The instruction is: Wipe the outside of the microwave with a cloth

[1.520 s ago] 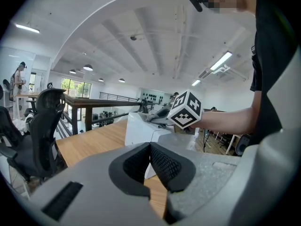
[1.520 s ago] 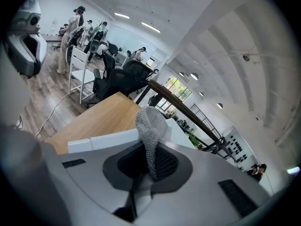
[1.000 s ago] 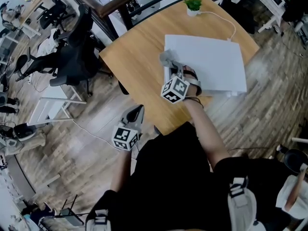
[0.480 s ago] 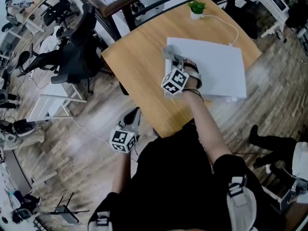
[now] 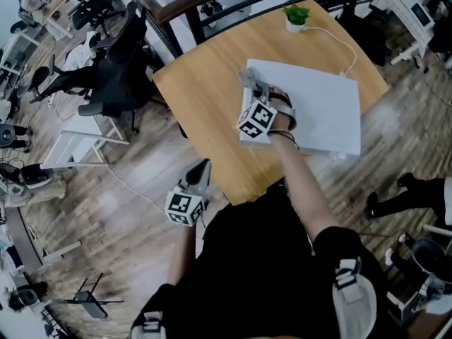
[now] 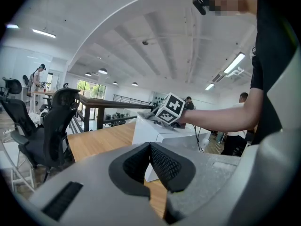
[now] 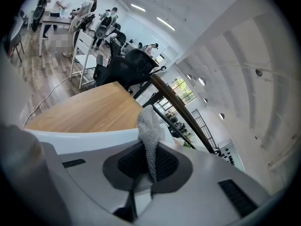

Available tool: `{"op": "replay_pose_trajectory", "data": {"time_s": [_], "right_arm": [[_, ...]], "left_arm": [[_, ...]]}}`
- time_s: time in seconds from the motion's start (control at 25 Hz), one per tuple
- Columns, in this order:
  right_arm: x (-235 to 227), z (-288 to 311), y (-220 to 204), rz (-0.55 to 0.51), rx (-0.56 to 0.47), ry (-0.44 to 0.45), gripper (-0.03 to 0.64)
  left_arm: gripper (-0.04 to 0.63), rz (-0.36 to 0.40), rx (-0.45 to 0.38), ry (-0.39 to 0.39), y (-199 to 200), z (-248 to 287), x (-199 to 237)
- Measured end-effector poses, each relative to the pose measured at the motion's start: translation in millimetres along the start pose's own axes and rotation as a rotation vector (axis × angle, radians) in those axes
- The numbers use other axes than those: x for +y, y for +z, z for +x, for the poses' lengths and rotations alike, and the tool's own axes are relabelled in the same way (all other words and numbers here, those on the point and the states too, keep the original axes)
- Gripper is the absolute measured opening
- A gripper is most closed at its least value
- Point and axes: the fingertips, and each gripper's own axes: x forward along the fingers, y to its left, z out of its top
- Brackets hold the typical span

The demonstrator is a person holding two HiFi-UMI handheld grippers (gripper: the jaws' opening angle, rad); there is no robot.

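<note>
A white microwave [image 5: 314, 108] sits on a wooden table [image 5: 201, 94]. My right gripper [image 5: 258, 92] rests on the left part of its top, shut on a grey cloth [image 5: 248, 78] that lies near the far-left corner. In the right gripper view the cloth [image 7: 148, 138] stands pinched between the jaws above the white microwave top [image 7: 80, 138]. My left gripper [image 5: 199, 169] hangs low off the table's near-left edge, shut with nothing in it. In the left gripper view the shut left gripper [image 6: 150, 147] faces the microwave [image 6: 153, 132] and the cloth [image 6: 148, 116].
A small potted plant [image 5: 296, 14] stands at the table's far corner, with a white cable [image 5: 333, 37] running to the microwave. Black office chairs [image 5: 116, 76] and a dark railing [image 5: 176, 9] stand left of the table. Another person's legs [image 5: 399, 193] are at the right.
My right gripper has slid the cloth a little toward the far-left corner of the microwave top. The left gripper has stayed low beside the table.
</note>
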Motion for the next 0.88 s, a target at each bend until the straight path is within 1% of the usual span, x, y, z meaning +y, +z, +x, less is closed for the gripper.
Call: {"op": "replay_pose_trajectory", "data": {"time_s": [0.4, 0.52, 0.64, 0.76, 0.88], "right_arm": [[-1.6, 0.5, 1.5, -0.021, -0.050, 0.041, 0.011], [-5.7, -0.1, -2.1, -0.061, -0.047, 0.027, 0.011], [-16.2, -3.2, -19.7, -0.132, -0.006, -0.019, 0.011], [-24.4, -5.4, -41.4, -0.121, 0.010, -0.014, 0.011], [-34.5, -8.2, -64.6, -0.082, 0.017, -0.005, 0.011]], "left_arm": [[0.002, 0.005, 0.004, 0.040, 5.6, 8.2, -5.3], [0.002, 0.006, 0.001, 0.048, 9.2, 14.2, -8.0], [0.002, 0.007, -0.007, 0.054, 11.8, 17.6, -10.1], [0.002, 0.004, -0.006, 0.059, 10.7, 22.1, -12.0], [0.002, 0.002, -0.004, 0.055, 10.7, 31.4, -18.4]]}}
